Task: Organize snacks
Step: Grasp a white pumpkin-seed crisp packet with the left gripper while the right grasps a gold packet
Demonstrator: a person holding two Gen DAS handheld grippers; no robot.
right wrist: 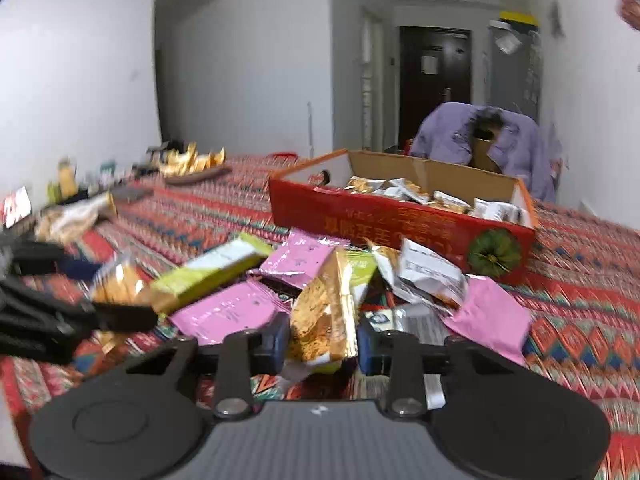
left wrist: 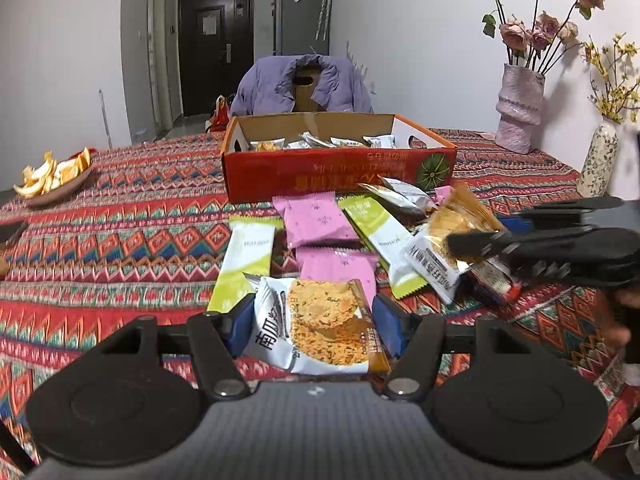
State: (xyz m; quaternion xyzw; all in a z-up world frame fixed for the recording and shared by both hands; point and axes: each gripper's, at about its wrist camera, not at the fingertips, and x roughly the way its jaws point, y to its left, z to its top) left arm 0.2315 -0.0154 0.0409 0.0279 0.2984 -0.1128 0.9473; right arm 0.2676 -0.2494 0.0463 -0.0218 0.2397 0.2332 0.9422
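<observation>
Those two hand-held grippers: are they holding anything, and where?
Left hand-held gripper clamps a cracker packet by its side edges. Right hand-held gripper pinches a gold-foil packet at its lower end.

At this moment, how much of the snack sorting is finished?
Partly done: several packets already lie in the red cardboard box. In hand: left gripper and right gripper each clamp a cracker packet. Left: pink and green packets on the patterned tablecloth.

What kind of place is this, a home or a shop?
Most likely a home, a dining area in a flat. A patterned tablecloth covers the table, a purple jacket hangs over a chair, vases of flowers stand by the wall, and a dark entrance door is behind.
</observation>
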